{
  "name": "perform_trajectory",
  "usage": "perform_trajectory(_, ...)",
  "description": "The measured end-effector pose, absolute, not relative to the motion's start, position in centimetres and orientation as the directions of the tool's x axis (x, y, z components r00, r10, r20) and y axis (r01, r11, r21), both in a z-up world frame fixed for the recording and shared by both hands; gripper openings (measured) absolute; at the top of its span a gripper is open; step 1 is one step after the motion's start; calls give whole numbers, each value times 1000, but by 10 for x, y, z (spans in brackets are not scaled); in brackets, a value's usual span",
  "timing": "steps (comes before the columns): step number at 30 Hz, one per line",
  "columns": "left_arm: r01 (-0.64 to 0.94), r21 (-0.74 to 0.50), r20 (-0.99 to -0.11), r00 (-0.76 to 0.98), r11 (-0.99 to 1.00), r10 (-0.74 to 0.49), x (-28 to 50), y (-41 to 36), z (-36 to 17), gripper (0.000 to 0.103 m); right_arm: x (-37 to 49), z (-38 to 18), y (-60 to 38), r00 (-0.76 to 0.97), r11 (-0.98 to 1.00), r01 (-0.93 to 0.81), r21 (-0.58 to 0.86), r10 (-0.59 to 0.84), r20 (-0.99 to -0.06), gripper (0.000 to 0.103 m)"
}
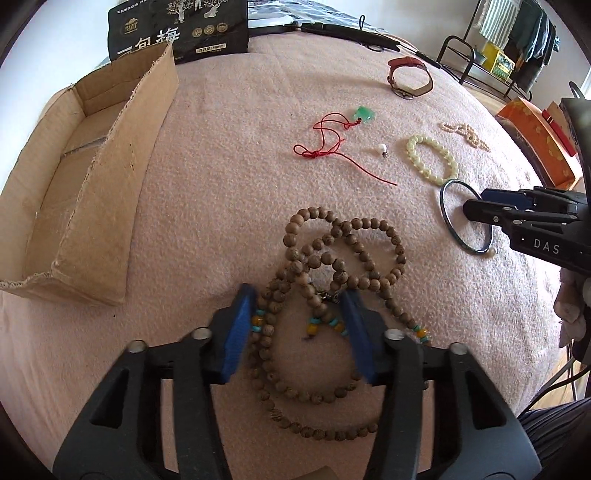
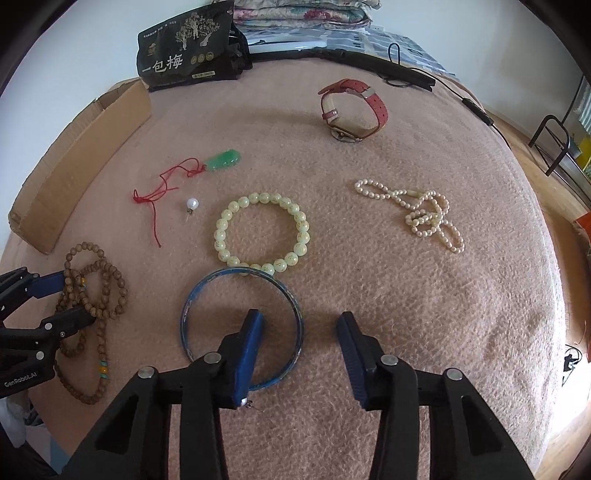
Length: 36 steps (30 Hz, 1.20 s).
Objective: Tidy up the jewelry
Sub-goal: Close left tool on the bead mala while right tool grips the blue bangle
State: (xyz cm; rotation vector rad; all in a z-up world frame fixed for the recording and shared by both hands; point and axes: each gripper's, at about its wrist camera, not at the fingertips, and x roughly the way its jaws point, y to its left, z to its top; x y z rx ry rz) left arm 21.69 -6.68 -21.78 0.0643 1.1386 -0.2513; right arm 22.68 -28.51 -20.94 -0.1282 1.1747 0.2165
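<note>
A long brown wooden bead necklace lies in loops on the pink blanket. My left gripper is open and low over it, with its strands between the jaws; it also shows in the right wrist view. A blue bangle lies to the right. My right gripper is open, its left finger inside the ring, its right finger outside. A pale green bead bracelet, a green pendant on red cord, a loose pearl, a cream pearl string and a red watch lie beyond.
An open cardboard box stands at the left on the blanket. A black printed bag stands behind it. A black cable and rod run along the far edge. An orange box and a metal rack are off to the right.
</note>
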Motion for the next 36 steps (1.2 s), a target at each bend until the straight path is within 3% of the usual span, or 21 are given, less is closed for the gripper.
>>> perform_trajectory(7, 248, -86, -895, 406, 965, -185, 216, -71, -214, 16, 227, -206, -281, 363, 970, -242, 26, 115, -924, 4)
perform_trajectory(10, 252, -101, -891, 408, 963, -200, 214, -71, -210, 11, 227, -201, -283, 365, 970, -239, 52, 140, -920, 2)
perform_trajectory(25, 273, -137, -832, 490, 952, -260, 198, -64, -169, 10, 213, -154, -273, 446, 958, -262, 118, 229, -865, 1)
perform_trajectory(36, 265, -189, -759, 572, 946, -312, 188, -47, -116, 10, 199, -122, -265, 519, 953, -290, 85, 231, -823, 1)
